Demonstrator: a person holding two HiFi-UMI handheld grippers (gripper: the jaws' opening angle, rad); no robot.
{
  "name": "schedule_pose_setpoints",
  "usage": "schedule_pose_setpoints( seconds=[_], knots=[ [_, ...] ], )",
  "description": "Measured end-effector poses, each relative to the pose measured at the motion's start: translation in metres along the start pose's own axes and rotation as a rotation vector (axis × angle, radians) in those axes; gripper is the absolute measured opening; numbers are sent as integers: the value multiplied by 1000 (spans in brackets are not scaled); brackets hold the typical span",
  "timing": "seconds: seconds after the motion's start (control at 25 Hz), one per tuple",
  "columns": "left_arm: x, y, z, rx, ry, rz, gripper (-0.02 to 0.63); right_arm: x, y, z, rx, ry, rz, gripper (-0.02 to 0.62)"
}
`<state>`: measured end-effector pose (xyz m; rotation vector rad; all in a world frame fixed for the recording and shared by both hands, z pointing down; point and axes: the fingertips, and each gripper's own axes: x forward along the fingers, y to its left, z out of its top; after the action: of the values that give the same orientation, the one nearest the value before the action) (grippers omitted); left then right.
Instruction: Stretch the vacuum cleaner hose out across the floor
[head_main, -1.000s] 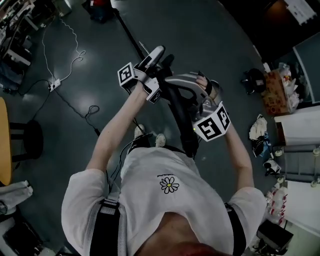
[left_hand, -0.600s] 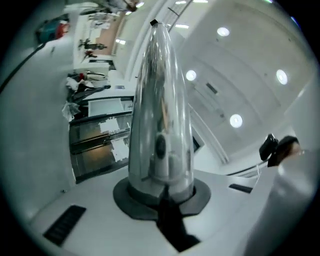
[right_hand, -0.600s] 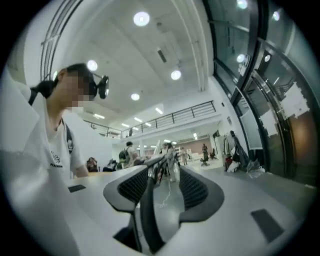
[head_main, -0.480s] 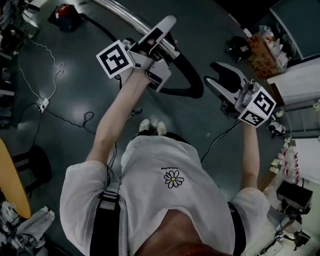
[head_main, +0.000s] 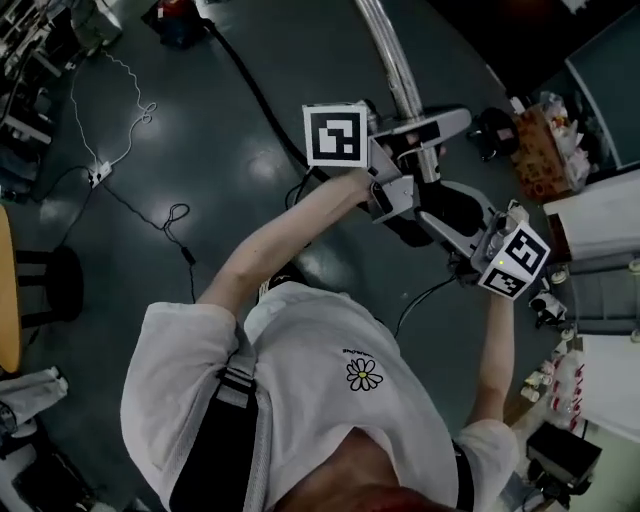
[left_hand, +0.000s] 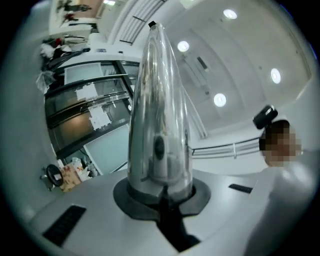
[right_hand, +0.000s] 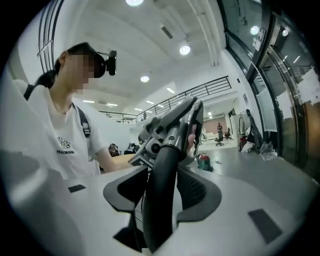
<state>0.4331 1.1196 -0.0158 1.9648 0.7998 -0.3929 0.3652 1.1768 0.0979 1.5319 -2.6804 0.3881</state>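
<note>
My left claw (left_hand: 161, 196) has just been closing, now clamps the stiff, slick chrome wand (left_hand: 157, 110) | right claw (right_hand: 161, 197) pinches black hose (right_hand: 167, 160) bend, aloft | rest trails over floor (head_main: 330, 40) | probably light, floppy; I grip rigid ends.

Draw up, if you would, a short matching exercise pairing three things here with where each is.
1 metal tube
2 black handle
3 brown box

A on the floor, untouched
B clamped in the right gripper
C clamped in the left gripper

Pairs: 1-C, 2-B, 3-A.
The left gripper's jaws have just been closing, with the metal tube between them.
</note>
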Motion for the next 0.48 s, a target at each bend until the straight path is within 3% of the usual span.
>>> schedule_pose_setpoints(
  seconds=[0.08,0.16,0.32,0.48],
  knots=[
    [2,-2,-48,137,98,48,40,-12,11,-30,20,19,-20,190],
    [8,-2,-99,223,191,72,40,-21,26,-65,19,60,-20,190],
    [26,5,-185,201,325,115,41,-36,58,-122,-21,176,-14,189],
    [19,4,-224,181,349,130,41,-54,78,-154,-18,238,-7,189]
  ],
)
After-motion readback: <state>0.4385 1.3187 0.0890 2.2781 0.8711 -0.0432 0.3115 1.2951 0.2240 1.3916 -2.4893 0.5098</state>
